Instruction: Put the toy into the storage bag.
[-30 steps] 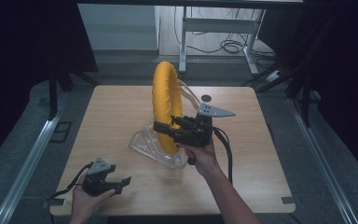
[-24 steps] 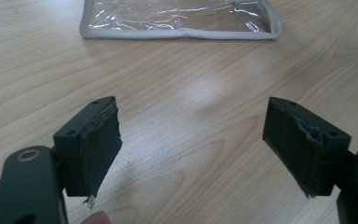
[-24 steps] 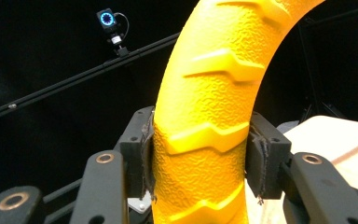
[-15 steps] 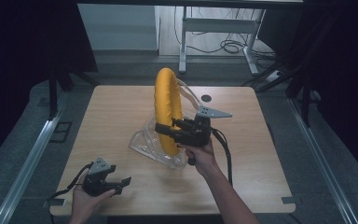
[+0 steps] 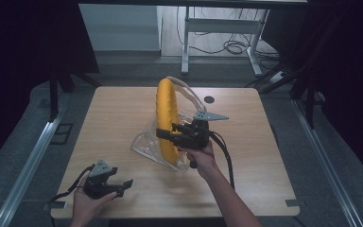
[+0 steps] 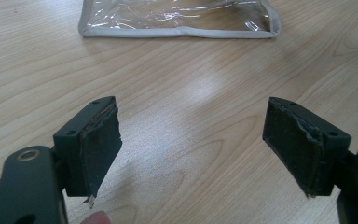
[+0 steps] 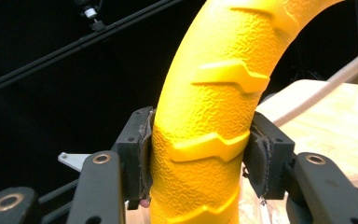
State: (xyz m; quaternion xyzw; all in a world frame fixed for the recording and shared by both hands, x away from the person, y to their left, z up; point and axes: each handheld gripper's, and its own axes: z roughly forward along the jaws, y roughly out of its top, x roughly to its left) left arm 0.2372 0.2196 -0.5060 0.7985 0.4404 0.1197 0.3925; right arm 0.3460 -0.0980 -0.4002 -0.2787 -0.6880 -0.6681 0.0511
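In the middle of the table (image 5: pixel 99 118), the right gripper (image 5: pixel 166 134) squeezes a big yellow ring (image 5: pixel 166 113) and holds it up on its edge. The bottom of the ring sits inside a clear plastic bag (image 5: pixel 144 144). The ring is either going in or coming out; one cannot tell which. To do this step well, the person should probably keep the ring standing straight and move it slowly, so the floppy bag does not catch on the bumps.

The left gripper (image 5: pixel 118 185) rests low at about 7 o'clock on the table, well apart from the bag. Its jaws are wide open and hold nothing. It could help by pinching the bag's edge so the bag stays put.

The right gripper view shows the grip up close: both pads (image 7: pixel 142 156) press on the sides of the ring (image 7: pixel 205 140), right by a raised bump. The high view is too far off to show that.

The left gripper view shows the bag's grey trimmed edge (image 6: pixel 177 31) lying flat on the wood at 12 o'clock.
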